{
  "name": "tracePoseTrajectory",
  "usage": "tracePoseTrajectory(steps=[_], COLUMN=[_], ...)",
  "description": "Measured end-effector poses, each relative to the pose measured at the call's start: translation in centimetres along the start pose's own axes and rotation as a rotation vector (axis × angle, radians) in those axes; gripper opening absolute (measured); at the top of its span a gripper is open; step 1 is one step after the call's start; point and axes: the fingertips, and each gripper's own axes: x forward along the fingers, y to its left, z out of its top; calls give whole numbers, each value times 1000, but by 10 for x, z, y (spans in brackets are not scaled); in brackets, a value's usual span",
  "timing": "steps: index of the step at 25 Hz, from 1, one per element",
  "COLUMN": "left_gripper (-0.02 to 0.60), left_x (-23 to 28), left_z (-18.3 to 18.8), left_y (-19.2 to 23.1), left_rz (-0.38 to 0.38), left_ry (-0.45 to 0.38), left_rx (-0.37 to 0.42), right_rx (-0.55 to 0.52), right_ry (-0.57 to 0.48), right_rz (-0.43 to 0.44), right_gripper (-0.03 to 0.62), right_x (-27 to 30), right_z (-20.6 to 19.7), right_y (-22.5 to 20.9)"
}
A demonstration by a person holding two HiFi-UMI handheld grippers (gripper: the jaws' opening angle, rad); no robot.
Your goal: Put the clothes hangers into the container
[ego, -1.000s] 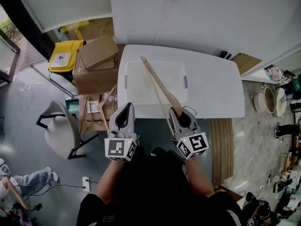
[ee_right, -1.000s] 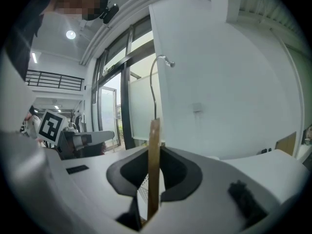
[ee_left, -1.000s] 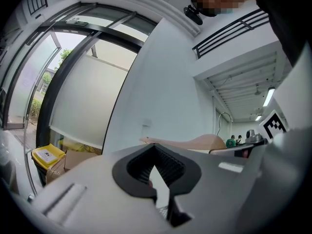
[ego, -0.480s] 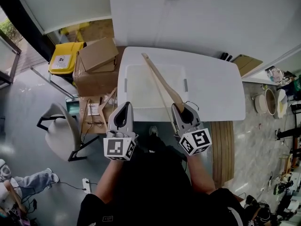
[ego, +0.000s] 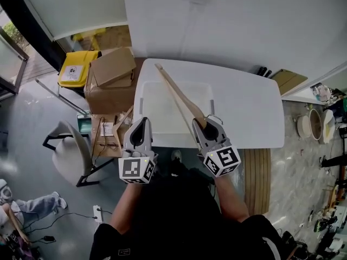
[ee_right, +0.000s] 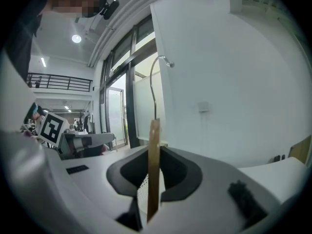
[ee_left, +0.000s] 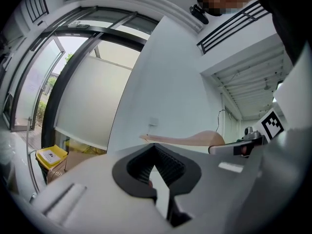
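Observation:
My right gripper (ego: 201, 124) is shut on one end of a wooden clothes hanger (ego: 176, 93). The hanger slants up and left over the clear plastic container (ego: 149, 110), which stands on the white table (ego: 249, 104). Its far tip lies past the container's back rim. In the right gripper view the wood (ee_right: 154, 169) stands edge-on between the pads, and the metal hook (ee_right: 153, 82) rises above it. My left gripper (ego: 142, 122) hangs at the table's near edge, left of the hanger. Its jaws are shut with nothing between them (ee_left: 156, 147).
Cardboard boxes (ego: 111, 72) and a yellow bin (ego: 73, 68) stand left of the table. A grey chair (ego: 68, 156) is at the lower left. A wooden slatted bench (ego: 254, 172) runs along the table's right near corner. A white wall stands behind the table.
Both grippers have come forward to the table's near edge. The hanger has travelled with the right gripper, so its far tip now reaches over the container's back rim.

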Motion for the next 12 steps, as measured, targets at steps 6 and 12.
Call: tracePoseTrajectory(steps=[6, 12], left_gripper=[3, 3], left_x=[15, 24], left_z=[-13, -20], left_y=[1, -3], left_rz=[36, 49], left_ry=[21, 35], left_rx=[11, 8], right_rx=[3, -3], right_ry=[33, 69], right_rz=[34, 73], right_gripper=[61, 61], right_x=[10, 17], right_z=[-11, -19], right_y=[-15, -23])
